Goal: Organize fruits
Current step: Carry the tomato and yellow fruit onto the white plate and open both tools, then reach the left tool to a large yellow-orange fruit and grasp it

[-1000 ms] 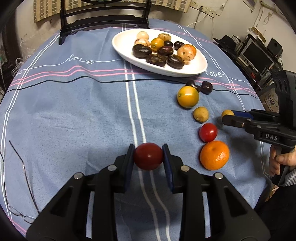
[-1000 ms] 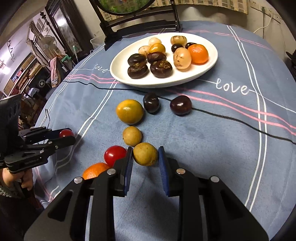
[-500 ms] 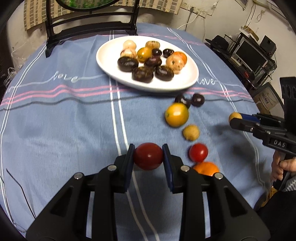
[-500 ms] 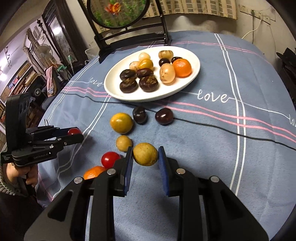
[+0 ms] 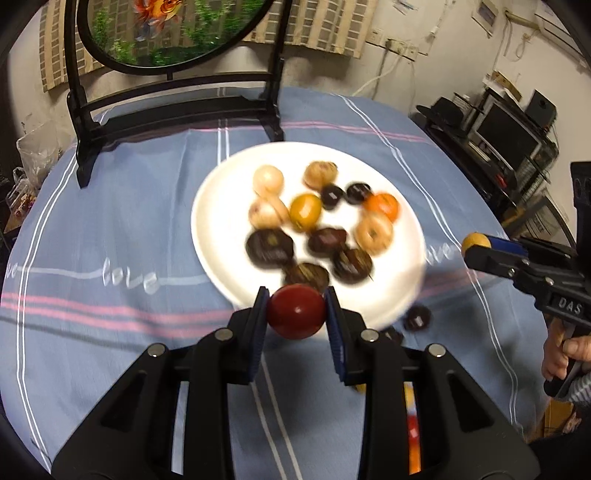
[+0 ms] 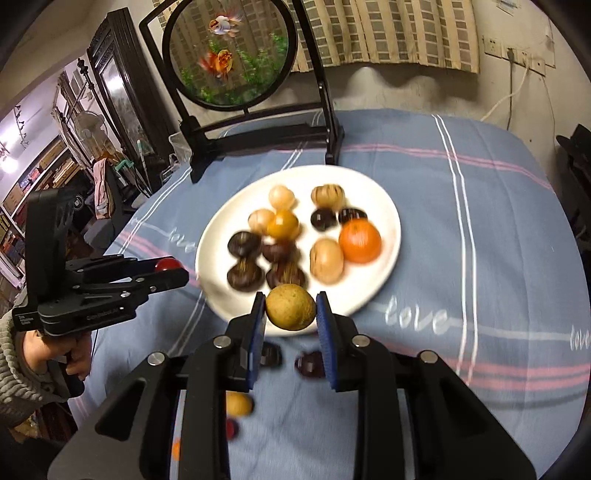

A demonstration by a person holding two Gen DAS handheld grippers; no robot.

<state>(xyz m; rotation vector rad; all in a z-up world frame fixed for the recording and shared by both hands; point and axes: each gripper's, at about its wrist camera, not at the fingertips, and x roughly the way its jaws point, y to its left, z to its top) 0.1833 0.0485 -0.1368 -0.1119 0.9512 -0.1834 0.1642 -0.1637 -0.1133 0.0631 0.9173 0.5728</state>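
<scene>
Left wrist view: looks down steeply along own fingers toward white plate (image 5: 218, 206), close above plate's near rim, from plate's near-left side. Right wrist view: same downward tilt, plate (image 6: 388, 206) just ahead, from near-right side. Shared: plate, blue tablecloth (image 5: 110, 206) (image 6: 480, 229), round fish screen (image 5: 173, 33) (image 6: 229, 55) behind plate (each view also catches other gripper at frame edge).

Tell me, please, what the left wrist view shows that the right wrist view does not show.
Only the left wrist view: the red fruit seen close between the left gripper fingers, and a computer monitor at right.

Only the right wrist view: the tan fruit seen close in the right gripper, and shelves at left.

Both: the white plate of fruits, the blue tablecloth, the round goldfish screen.
</scene>
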